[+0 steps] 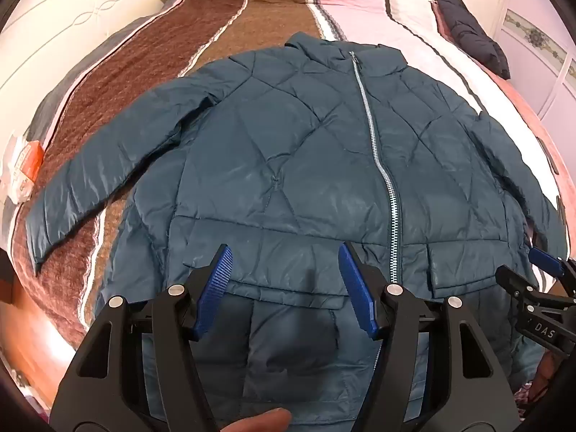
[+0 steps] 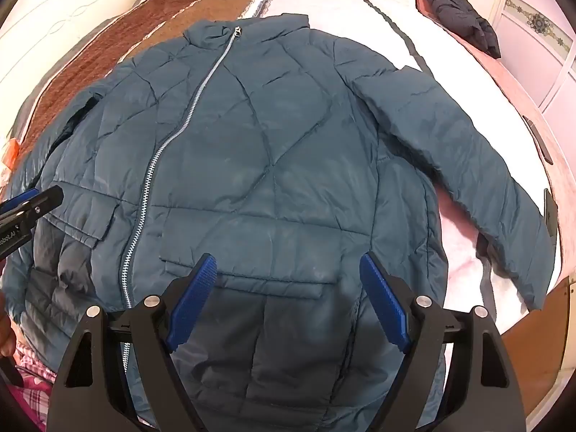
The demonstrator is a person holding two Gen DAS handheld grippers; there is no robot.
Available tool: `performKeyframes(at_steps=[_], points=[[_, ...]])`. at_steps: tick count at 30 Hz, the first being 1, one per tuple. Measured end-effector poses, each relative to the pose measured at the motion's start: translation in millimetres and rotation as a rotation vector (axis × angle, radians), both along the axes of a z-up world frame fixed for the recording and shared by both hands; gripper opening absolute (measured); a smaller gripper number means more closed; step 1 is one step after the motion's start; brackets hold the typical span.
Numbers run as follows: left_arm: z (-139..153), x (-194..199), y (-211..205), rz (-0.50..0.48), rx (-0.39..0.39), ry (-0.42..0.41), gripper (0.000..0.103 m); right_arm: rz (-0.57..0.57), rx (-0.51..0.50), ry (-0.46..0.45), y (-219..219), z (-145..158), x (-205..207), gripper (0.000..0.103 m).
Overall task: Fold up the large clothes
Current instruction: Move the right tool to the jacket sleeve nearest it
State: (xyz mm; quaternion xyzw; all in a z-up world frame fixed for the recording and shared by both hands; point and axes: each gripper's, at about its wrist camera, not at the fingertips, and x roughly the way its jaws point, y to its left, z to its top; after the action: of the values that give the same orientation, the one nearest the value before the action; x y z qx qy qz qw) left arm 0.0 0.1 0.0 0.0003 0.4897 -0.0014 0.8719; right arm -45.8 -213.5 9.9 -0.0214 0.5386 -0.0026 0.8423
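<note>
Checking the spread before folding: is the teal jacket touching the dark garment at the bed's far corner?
Apart. In the right wrist view, bare pink-and-white bedding separates the teal jacket from the dark garment.

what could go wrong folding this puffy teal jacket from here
1. The teal jacket is thick and shiny, so a fold may spring back or slip from the blue pads; both the left gripper and right gripper hang open above the hem, holding nothing.
2. The sleeves lie spread wide, so they may drag or bunch.
3. The zipper runs slanted, so halves might not line up.
</note>
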Motion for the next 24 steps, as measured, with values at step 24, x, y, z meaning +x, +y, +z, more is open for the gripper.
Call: performKeyframes(at_steps=[24], points=[[-3.6,-4.3,2.2,0.01,-0.013,0.011,0.062,-0.071,0.029,-0.003,-12.1,1.7,-5.8,0.08]])
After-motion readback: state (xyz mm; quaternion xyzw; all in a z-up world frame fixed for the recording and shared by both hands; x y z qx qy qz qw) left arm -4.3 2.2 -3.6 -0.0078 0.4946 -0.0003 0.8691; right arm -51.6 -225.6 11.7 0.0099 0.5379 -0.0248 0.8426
